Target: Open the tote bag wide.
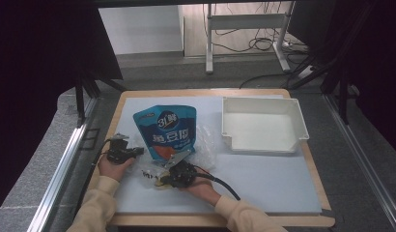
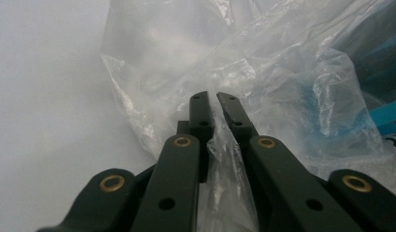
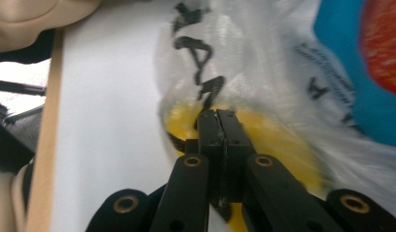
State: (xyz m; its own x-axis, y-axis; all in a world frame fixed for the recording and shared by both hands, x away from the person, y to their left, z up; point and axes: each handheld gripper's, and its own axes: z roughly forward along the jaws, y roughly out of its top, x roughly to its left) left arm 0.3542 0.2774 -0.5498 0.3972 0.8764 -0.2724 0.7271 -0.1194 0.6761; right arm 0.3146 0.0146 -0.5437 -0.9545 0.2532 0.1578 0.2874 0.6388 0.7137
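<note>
both forearms come in from the table's near edge, each hand carrying tongs into one clear plastic bag (image 1: 198, 147). left gripper (image 2: 216, 104) has its jaws drawn nearly together with a fold of the film caught between them, so it pinches the bag's side nearest the table's left edge. right gripper (image 3: 217, 116) is pressed tight on the bag's near rim, where black lettering and a yellow patch (image 3: 273, 140) show through the film. from both tongs the bag runs away toward the far edge, its long axis near-to-far, around a blue pouch (image 1: 164, 130) lying at mid-table. i judge the two grips are set to spread the mouth sideways. beyond, toward the far right corner, sits a white tray (image 1: 295, 118), well apart from the bag.
</note>
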